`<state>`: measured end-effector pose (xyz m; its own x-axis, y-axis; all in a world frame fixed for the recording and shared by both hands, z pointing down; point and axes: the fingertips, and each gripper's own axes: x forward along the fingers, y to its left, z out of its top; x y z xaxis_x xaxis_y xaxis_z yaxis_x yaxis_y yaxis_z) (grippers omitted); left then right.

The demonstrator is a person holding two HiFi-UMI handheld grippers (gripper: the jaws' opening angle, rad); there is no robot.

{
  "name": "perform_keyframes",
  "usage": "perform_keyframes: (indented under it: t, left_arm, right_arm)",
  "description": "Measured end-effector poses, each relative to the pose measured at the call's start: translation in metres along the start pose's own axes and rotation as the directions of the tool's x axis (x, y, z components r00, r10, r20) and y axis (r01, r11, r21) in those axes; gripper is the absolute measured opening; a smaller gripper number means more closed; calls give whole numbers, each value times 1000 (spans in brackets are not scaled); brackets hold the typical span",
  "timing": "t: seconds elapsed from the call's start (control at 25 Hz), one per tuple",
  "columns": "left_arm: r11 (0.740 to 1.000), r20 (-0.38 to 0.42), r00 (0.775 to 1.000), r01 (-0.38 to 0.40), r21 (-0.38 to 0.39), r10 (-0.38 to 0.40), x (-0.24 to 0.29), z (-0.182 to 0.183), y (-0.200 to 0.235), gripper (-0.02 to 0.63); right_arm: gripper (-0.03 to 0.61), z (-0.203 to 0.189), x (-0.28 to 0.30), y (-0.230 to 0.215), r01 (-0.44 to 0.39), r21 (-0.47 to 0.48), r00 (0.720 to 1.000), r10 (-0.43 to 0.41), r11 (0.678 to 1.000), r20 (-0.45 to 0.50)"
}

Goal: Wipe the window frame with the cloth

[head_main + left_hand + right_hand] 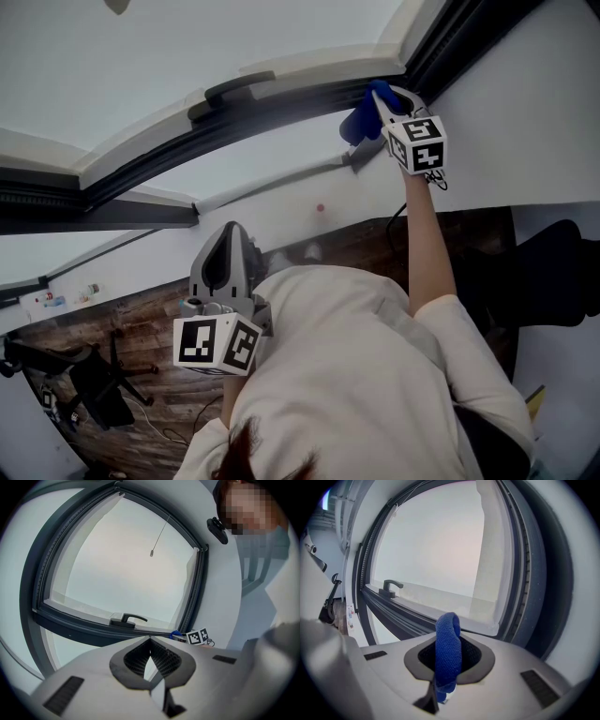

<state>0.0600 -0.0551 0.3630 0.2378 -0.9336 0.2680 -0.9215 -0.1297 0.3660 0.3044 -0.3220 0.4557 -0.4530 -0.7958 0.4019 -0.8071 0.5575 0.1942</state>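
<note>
We see the right gripper (383, 99) raised to the lower corner of the window, its fingers pinched together on the blue cloth (360, 121). In the right gripper view the cloth (448, 641) stands up out of the narrow gap between the fingers as a folded loop, with a short end hanging below them. From the head view the bunched cloth sits just ahead of the fingertips, against the dark window frame (281, 99) where the bottom rail meets the side rail. We cannot tell for certain whether it presses on the frame or only lies next to it. The window handle (238, 87) lies on the bottom rail, well to the left of these fingers. The left gripper (232, 234) is held low in front of the person's chest, well apart from the window and pointing up towards it. In its own view the fingers (140, 660) are drawn together with only a thin sliver of light between them and nothing held. Beyond their tips we see the frame (70, 626), the handle (129, 618) and, further right, the right gripper's marker cube (198, 637).
</note>
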Motion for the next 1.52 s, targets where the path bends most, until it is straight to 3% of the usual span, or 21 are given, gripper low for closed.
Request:
perform_keyframes:
  t: [0.92,1.32,1.52]
  left_arm:
    - [1000,3,1000,-26,-8,26,-5,2,7,6]
    - [984,36,984,-175,-17,176,-31,10,49,5]
    - [980,39,979,-197,-13,198,-36,13,55,5]
  right_arm:
    - [44,-18,-10,-43,126,-26,990,-128,992,-57]
    - [44,-17,-11,-52,170,-52,983,-173,984,-66]
    - [44,-17,-9,-53,184,-61,978,-189,981,-90]
